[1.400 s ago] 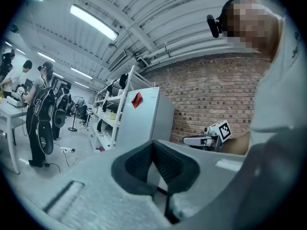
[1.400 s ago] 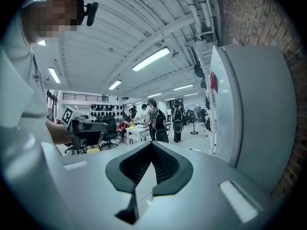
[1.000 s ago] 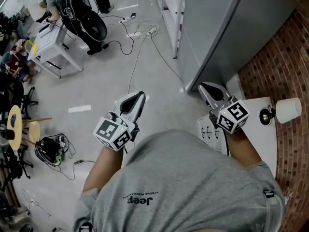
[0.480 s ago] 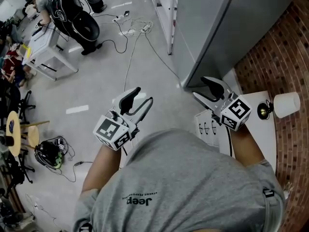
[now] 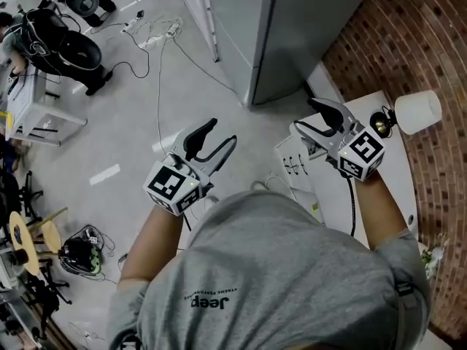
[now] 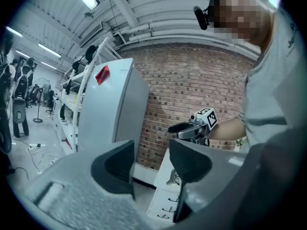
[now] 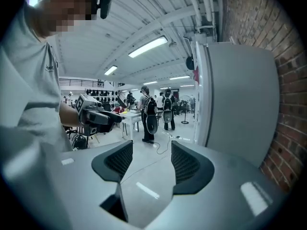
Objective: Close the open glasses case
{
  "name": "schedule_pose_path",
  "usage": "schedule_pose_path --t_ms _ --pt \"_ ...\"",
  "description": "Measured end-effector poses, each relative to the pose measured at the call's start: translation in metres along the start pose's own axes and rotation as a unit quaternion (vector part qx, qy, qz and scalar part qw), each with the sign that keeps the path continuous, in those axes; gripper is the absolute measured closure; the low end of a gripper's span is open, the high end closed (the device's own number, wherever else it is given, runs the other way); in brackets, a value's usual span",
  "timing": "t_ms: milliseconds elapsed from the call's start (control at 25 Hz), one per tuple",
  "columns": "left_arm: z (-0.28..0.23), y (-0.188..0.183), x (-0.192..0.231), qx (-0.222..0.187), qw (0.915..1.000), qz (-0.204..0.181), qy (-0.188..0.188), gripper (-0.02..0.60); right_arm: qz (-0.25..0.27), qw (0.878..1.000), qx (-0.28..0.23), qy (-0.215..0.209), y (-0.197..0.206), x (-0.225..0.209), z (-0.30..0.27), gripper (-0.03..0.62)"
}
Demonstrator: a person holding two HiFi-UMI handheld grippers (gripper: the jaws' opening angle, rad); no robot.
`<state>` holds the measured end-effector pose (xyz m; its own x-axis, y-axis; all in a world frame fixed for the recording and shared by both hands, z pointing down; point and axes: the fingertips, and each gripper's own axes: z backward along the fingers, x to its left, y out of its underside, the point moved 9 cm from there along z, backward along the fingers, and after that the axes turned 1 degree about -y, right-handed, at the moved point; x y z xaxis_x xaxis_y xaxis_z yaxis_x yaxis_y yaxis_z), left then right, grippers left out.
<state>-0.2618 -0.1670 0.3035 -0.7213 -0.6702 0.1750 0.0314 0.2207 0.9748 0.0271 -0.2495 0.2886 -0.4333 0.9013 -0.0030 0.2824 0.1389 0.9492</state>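
No glasses case shows in any view. In the head view my left gripper (image 5: 221, 133) is held over the grey floor, its jaws opening with nothing between them. My right gripper (image 5: 305, 115) hangs over the near corner of a white table (image 5: 383, 173), jaws open and empty. The left gripper view looks between its own jaws (image 6: 151, 164) at the brick wall and the right gripper (image 6: 186, 128). The right gripper view looks between its jaws (image 7: 151, 164) across the room, with the left gripper (image 7: 101, 119) at the left.
A white-shaded lamp (image 5: 416, 111) stands on the table by the brick wall (image 5: 430, 42). A tall grey cabinet (image 5: 292, 28) stands beyond the table. A white sheet with glasses drawings (image 5: 294, 165) lies at the table's edge. Cables (image 5: 157, 31) trail over the floor. People (image 7: 146, 111) stand far off.
Both grippers went from shut to open. The view has swung toward the white table and lamp, and both grippers have moved forward with it.
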Motion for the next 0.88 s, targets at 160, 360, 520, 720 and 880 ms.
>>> schedule_pose_path --t_ms 160,360,520,720,880 --pt "-0.061 0.012 -0.015 0.016 0.9987 -0.005 0.049 0.348 -0.007 0.999 0.028 0.022 0.031 -0.033 0.03 0.326" --pt "-0.135 0.034 -0.04 0.042 0.9934 -0.02 0.104 0.333 -0.014 0.998 0.065 0.025 0.07 -0.07 0.059 0.31" --pt "-0.186 0.061 -0.059 0.064 0.9889 -0.025 0.132 0.322 -0.016 0.996 0.091 0.007 0.105 -0.093 0.073 0.296" --pt "-0.235 0.095 -0.076 0.086 0.9843 -0.016 0.153 0.308 -0.007 0.992 0.125 -0.029 0.145 -0.117 0.078 0.276" --pt "-0.261 0.122 -0.094 0.108 0.9801 -0.023 0.165 0.29 0.004 0.986 0.152 -0.069 0.177 -0.126 0.08 0.254"
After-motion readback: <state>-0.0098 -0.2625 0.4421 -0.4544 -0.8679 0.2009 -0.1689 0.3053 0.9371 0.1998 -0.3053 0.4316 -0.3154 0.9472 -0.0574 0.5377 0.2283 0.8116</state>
